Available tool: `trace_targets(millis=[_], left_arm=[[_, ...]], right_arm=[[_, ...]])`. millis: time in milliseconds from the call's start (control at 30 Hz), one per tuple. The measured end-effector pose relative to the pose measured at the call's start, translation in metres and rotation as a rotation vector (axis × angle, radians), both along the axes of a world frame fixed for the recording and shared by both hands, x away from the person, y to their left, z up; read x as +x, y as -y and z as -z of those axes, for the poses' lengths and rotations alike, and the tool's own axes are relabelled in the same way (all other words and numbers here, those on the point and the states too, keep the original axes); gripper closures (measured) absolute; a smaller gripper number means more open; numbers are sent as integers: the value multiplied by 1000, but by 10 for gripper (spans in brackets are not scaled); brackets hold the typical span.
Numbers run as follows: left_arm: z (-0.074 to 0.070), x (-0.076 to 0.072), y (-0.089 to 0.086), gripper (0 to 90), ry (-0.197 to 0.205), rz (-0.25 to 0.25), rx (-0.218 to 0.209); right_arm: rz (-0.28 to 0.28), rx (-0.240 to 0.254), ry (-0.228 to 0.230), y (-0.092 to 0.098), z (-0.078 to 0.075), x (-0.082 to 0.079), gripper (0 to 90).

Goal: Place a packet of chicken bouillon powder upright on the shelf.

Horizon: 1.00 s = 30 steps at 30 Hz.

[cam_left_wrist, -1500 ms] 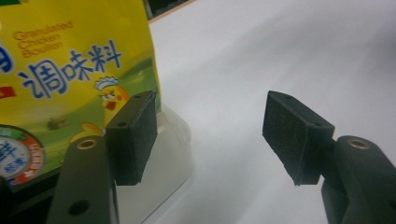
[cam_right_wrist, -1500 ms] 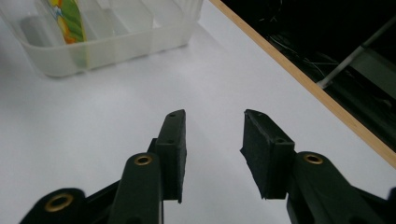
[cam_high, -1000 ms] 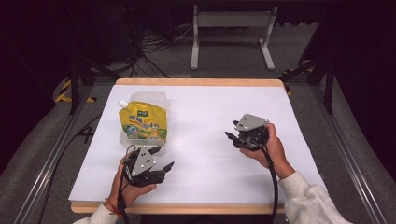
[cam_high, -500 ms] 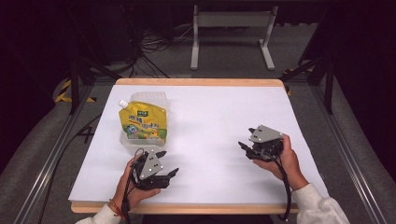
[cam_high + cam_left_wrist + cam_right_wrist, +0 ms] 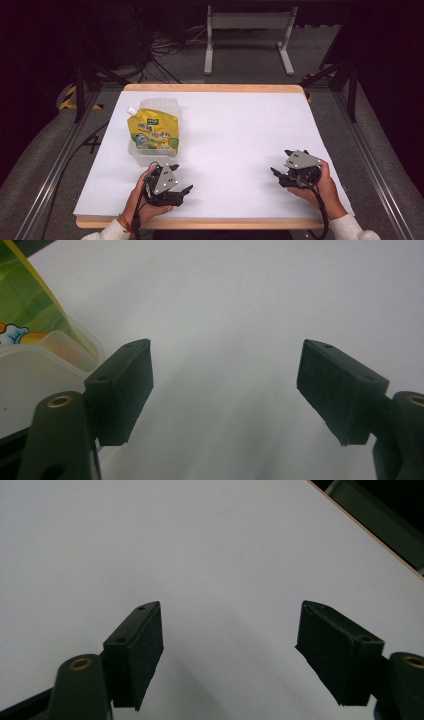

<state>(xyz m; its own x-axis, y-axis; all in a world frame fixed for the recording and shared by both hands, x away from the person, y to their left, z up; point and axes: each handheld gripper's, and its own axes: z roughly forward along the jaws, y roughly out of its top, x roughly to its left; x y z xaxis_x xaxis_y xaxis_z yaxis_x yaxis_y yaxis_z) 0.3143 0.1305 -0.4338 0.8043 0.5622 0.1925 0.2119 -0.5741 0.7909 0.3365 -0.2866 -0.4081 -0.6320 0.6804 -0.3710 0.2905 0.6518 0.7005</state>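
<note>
A yellow-green spouted pouch [image 5: 151,129] lies in a clear plastic tub [image 5: 145,155] at the table's left. Just in front of the tub, near the table's front edge, my left gripper [image 5: 179,180] rests open with nothing between its jaws. In the left gripper view the tub's rim [image 5: 30,365] and the pouch [image 5: 25,305] sit at the left, beside the left jaw. My right gripper [image 5: 280,175] rests open and empty at the front right of the table. The right gripper view has bare white table between its jaws [image 5: 227,650].
A white sheet [image 5: 235,135] covers the wooden table; its far edge [image 5: 370,535] runs across the right gripper view's corner. Beyond the table stand a white metal frame [image 5: 247,30], cables and dark stands on the floor.
Both hands have drawn back toward the front edge of the table. The right gripper moved right and nearer; the left moved slightly nearer. Both stayed open.
</note>
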Motion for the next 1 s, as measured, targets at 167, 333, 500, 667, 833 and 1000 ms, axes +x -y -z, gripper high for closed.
trace_targets(millis=[167, 333, 500, 667, 833, 1000], left_arm=[[2, 0, 0, 196, -7, 6, -1], [5, 1, -1, 177, -19, 17, 5], [8, 2, -2, 154, -26, 27, 8], [8, 2, -5, 135, -24, 30, -2], [11, 2, -9, 127, -30, 37, -3], [14, 2, -11, 125, -40, 35, -11]], right_arm=[[26, 25, -9, 17, 9, -9, 222], [52, 43, -15, 33, 20, -20, 201], [77, 89, -22, 47, 27, -32, 183], [101, 104, -32, 54, 33, -40, 172], [138, 167, -47, 64, 37, -53, 160], [161, 189, -39, 69, 37, -57, 158]])
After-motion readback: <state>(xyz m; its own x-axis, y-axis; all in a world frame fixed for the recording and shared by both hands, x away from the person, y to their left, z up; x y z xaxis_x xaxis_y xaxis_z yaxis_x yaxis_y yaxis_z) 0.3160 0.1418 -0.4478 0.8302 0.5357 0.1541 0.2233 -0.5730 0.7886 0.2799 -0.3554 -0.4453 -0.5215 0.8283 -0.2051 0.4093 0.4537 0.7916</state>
